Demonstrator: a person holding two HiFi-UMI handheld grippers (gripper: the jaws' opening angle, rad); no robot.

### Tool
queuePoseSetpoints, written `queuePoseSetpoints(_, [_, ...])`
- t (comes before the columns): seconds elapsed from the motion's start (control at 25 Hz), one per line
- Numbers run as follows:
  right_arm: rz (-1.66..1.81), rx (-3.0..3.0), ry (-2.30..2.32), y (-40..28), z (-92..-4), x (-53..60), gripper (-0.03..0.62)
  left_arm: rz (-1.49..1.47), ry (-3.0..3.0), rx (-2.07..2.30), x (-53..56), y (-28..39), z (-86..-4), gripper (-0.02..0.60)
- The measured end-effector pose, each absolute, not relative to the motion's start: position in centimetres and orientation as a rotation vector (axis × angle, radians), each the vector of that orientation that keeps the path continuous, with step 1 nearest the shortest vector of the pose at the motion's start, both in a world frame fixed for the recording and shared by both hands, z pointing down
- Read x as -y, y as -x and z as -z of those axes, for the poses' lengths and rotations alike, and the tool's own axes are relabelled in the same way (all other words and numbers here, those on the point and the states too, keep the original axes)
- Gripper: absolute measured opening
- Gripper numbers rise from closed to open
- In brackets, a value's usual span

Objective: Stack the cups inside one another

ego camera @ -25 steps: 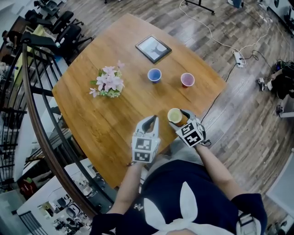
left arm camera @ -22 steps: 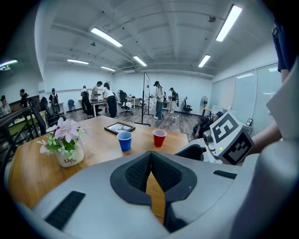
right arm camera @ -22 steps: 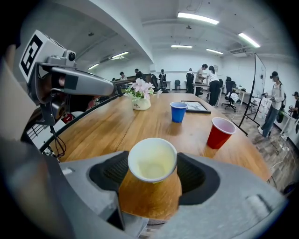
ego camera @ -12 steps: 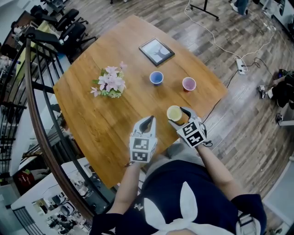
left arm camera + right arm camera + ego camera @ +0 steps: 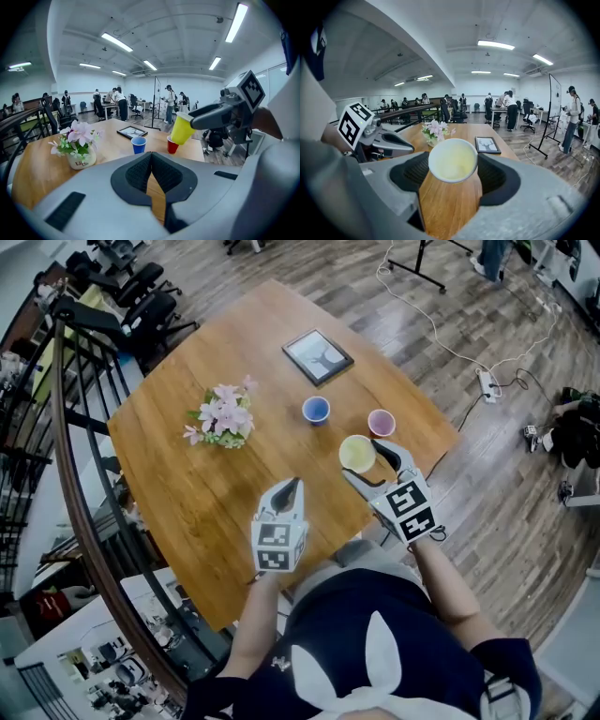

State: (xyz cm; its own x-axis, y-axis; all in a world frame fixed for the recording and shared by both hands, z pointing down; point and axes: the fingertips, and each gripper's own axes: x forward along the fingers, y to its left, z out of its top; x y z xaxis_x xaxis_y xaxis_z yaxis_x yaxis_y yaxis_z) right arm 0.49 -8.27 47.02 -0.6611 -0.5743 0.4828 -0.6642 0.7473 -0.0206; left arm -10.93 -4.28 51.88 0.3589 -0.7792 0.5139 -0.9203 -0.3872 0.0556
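My right gripper [image 5: 368,461] is shut on a yellow cup [image 5: 357,454] and holds it tilted in the air above the table's near right part. In the right gripper view the cup's open mouth [image 5: 453,160] faces the camera between the two pads. A blue cup [image 5: 316,410] and a red cup [image 5: 381,422] stand upright on the wooden table [image 5: 187,484], just beyond the yellow cup. My left gripper [image 5: 289,487] hovers to the left of the yellow cup, shut and empty. From the left gripper view the yellow cup [image 5: 182,129] hangs above the red cup [image 5: 172,145], with the blue cup [image 5: 138,145] to their left.
A vase of pink flowers [image 5: 223,413] stands at the table's left. A framed picture [image 5: 318,356] lies flat at the far side. Office chairs and a railing [image 5: 66,427] are on the left, cables and a power strip [image 5: 487,382] on the floor to the right.
My right gripper has lifted the yellow cup off the table and carried it up towards the red cup. The left gripper has drifted slightly to the left.
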Motion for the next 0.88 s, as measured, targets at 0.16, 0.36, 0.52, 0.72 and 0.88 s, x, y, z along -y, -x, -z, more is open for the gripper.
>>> queuePoseSetpoints(0.16, [-0.216,2.536,-0.953,-0.9,-44.1,8.2,0.319,-0.594,-2.284,1.507,4.4,11.4,-51.6,0.017])
queuePoseSetpoints(0.36, [-0.202,2.522,-0.964,-1.6,-44.1,8.5,0.319,-0.59,-2.284,1.498,4.7,11.2,-51.7,0.017])
queuePoseSetpoints(0.52, [-0.223,2.52,-0.986,-2.3,-44.4,9.3,0.319,-0.586,-2.289,1.484,5.1,10.6,-51.9,0.017])
queuePoseSetpoints(0.72, [-0.211,2.502,-1.028,-3.7,-44.2,11.2,0.319,-0.587,-2.295,1.48,5.9,10.1,-51.7,0.017])
queuePoseSetpoints(0.88, [-0.195,2.474,-1.078,-5.5,-44.0,13.3,0.319,-0.59,-2.285,1.484,6.0,10.2,-51.9,0.017])
